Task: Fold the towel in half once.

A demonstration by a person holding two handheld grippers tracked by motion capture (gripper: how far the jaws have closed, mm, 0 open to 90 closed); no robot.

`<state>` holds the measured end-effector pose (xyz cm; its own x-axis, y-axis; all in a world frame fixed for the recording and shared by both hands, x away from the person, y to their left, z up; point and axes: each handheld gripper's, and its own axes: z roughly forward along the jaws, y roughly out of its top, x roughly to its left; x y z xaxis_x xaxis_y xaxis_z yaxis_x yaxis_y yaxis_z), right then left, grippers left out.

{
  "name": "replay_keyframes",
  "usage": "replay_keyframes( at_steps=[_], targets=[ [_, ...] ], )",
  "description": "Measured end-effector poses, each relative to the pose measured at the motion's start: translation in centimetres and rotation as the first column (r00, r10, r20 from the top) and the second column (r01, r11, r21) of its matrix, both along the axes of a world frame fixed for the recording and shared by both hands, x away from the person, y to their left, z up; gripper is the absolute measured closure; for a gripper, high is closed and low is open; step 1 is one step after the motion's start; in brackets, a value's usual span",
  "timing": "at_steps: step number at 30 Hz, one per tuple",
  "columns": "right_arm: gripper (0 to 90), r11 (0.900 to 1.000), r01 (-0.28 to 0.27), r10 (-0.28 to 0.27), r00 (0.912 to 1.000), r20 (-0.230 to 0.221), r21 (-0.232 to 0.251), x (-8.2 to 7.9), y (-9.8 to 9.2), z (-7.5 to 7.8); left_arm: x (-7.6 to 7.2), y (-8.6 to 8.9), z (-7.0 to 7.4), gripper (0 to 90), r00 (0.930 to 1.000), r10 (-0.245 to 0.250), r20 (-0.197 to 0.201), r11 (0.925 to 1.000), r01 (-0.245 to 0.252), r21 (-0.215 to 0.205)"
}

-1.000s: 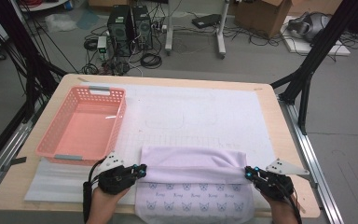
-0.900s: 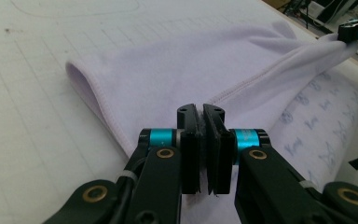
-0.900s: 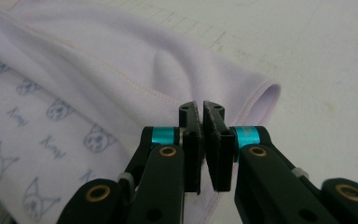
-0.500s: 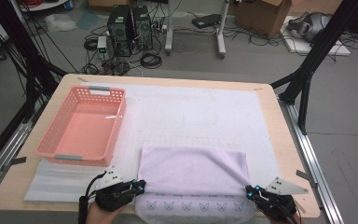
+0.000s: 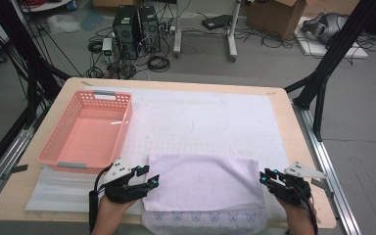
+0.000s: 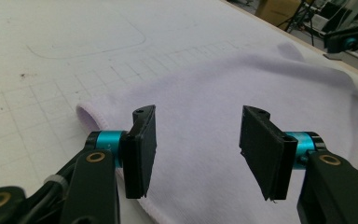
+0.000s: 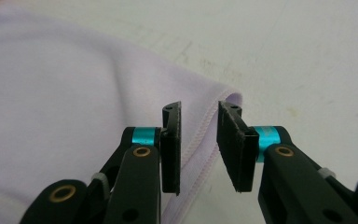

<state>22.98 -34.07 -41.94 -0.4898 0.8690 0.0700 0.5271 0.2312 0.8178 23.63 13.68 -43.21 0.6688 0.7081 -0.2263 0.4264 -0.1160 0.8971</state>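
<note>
Fold just laid: both tongs, left and right, have just been opening off the lilac towel, nothing pinched. Next, regrip an edge for another fold.

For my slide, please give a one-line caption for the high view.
Both tongs, left and right, open beside a folded lilac towel near a pink basket.

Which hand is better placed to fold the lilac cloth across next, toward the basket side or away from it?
Neither clearly. The left gripper sits at the cloth's left edge, the right gripper at its right edge; both have just been opening, pads off the fabric. The right looks slightly better: the hem lies between its jaws.
</note>
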Motion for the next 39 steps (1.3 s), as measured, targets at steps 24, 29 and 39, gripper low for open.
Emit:
replay_keyframes(
  at_steps=[24,29,39],
  targets=[
    [55.6,0.996,0.078,-0.08,0.9947,-0.065,-0.044,2.9,0.4,-2.0,2.9,0.1,-1.9,42.8,0.9885,0.1,-0.113,0.9928,-0.092,0.078],
    [50.2,0.997,0.064,-0.066,0.9945,-0.081,-0.029,2.7,0.5,-2.4,4.3,-0.6,-2.1,42.8,0.9783,0.097,-0.183,0.9911,-0.078,0.108],
    [62.9,0.997,0.049,-0.054,0.994,-0.095,-0.051,3.2,1.2,-3.0,5.0,-1.3,-2.0,66.6,0.9812,0.128,-0.144,0.9755,-0.098,0.197]
  ],
)
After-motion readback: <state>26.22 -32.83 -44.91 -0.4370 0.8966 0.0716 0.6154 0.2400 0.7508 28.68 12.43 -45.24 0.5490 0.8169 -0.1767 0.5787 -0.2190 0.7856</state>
